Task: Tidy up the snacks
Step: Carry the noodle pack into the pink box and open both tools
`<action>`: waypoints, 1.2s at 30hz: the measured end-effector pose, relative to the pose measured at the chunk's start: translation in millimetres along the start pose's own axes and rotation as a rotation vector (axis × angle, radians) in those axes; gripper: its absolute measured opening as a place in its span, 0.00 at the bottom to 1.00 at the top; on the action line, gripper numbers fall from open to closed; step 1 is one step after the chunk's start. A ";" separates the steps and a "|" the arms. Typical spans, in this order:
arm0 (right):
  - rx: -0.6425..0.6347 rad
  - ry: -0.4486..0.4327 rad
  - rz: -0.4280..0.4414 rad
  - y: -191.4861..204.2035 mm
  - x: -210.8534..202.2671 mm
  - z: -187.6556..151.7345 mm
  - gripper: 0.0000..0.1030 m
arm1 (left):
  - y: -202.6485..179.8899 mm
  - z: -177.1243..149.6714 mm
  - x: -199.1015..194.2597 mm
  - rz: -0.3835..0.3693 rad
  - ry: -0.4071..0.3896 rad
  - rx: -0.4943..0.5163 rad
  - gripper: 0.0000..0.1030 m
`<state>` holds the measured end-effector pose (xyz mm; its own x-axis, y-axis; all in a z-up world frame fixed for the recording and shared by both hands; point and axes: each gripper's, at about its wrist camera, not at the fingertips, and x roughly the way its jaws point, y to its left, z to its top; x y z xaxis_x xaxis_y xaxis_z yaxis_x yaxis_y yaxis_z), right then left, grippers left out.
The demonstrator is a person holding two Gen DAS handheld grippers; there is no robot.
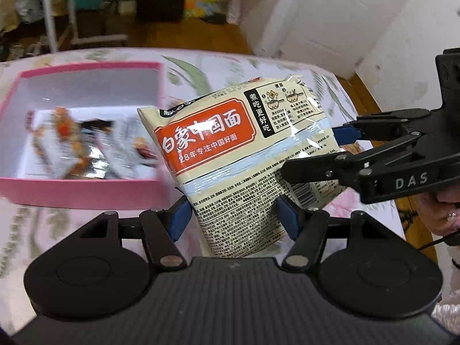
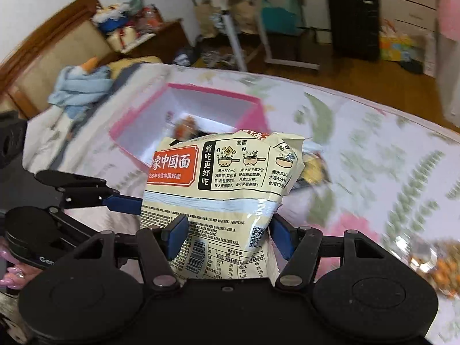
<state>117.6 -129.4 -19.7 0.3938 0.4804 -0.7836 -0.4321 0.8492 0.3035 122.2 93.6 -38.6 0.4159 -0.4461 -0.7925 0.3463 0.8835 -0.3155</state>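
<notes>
While the instant noodle packet hangs above the floral bed sheet, left gripper jaws clamp its bottom edge, right gripper jaws clamp its side; pink box of snacks just beside.

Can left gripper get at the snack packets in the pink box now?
Probably not: left gripper is shut on the cream plastic noodle packet, shared with the right gripper. The open-topped pink cardboard box leaves the snack packets otherwise clear.

A home bedroom: floral-sheeted bed, wooden headboard, suitcase.
</notes>
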 end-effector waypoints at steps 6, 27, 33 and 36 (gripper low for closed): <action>0.034 -0.031 0.102 12.6 26.7 37.4 0.50 | 55.5 15.1 -24.5 0.032 -0.038 -0.058 0.62; 0.076 0.036 0.032 40.3 165.3 83.7 0.56 | 178.0 49.9 36.4 0.196 -0.121 -0.190 0.65; -0.063 -0.002 -0.077 57.5 138.0 71.6 0.58 | 155.5 36.7 19.4 0.224 -0.148 -0.118 0.65; -0.051 -0.041 -0.074 54.1 111.6 59.4 0.59 | 142.8 31.8 7.0 0.220 -0.144 -0.098 0.65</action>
<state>186.4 -16.8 -58.5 0.4586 0.4262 -0.7798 -0.4410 0.8710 0.2166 201.3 212.1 -72.6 0.5895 -0.2514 -0.7676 0.1540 0.9679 -0.1988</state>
